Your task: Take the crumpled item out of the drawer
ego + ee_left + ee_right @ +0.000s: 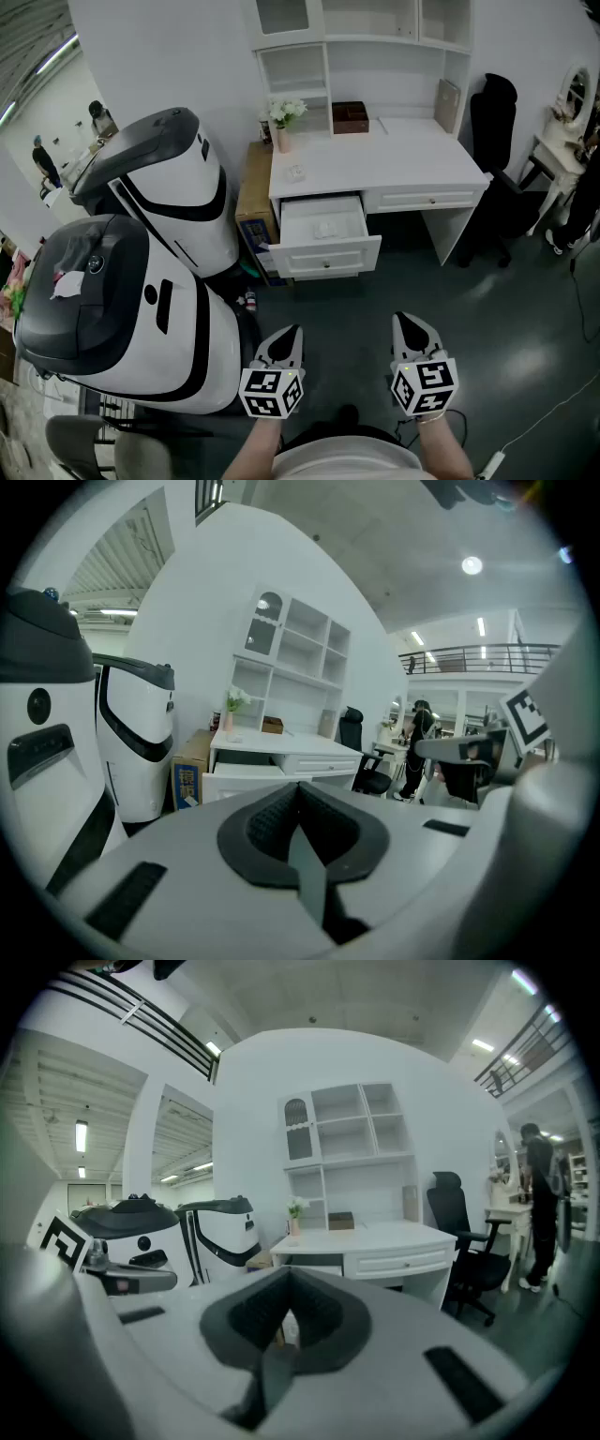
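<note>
White drawer [328, 255] stood open, exposing the crumpled item [325, 228]; left tool [292, 330] and right tool [405, 321], both closed empty, hung well short.

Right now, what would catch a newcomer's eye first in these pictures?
Two big white-and-black machines fill the left side. To their right, a white desk has its left drawer pulled open, with a small pale crumpled item inside. Low in front, the left gripper and right gripper hang shut and empty.

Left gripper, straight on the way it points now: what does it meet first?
Most likely the front of the open drawer; the floor on the way looks free, though depth is hard to judge.
</note>
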Action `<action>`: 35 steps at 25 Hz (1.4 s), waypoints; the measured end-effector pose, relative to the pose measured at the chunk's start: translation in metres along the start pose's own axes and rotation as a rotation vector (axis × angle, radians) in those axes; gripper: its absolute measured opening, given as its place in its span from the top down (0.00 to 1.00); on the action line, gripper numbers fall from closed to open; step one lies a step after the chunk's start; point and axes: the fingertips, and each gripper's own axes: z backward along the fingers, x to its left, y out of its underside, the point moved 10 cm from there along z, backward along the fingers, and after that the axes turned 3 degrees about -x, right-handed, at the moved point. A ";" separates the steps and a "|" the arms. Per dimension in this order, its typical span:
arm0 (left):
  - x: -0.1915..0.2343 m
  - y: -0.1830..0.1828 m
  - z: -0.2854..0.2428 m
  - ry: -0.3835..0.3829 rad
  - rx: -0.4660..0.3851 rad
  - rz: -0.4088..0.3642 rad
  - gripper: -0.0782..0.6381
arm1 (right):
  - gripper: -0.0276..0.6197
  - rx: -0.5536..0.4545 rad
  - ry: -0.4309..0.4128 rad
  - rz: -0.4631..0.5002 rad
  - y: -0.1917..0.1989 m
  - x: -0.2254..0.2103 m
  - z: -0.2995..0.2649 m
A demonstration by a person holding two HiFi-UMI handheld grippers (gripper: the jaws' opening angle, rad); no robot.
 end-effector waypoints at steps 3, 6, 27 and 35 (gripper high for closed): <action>-0.005 0.000 -0.005 -0.001 0.000 -0.008 0.90 | 0.95 0.001 -0.013 -0.006 0.001 -0.007 -0.003; -0.009 -0.002 -0.009 -0.003 0.002 -0.014 0.90 | 0.95 0.000 -0.024 -0.009 0.000 -0.011 -0.005; -0.022 -0.004 -0.020 -0.063 -0.031 -0.024 0.82 | 0.95 -0.019 -0.018 -0.042 0.008 -0.035 -0.013; -0.007 -0.005 -0.047 -0.072 -0.013 -0.019 0.76 | 0.95 0.010 -0.006 -0.048 0.009 -0.047 -0.040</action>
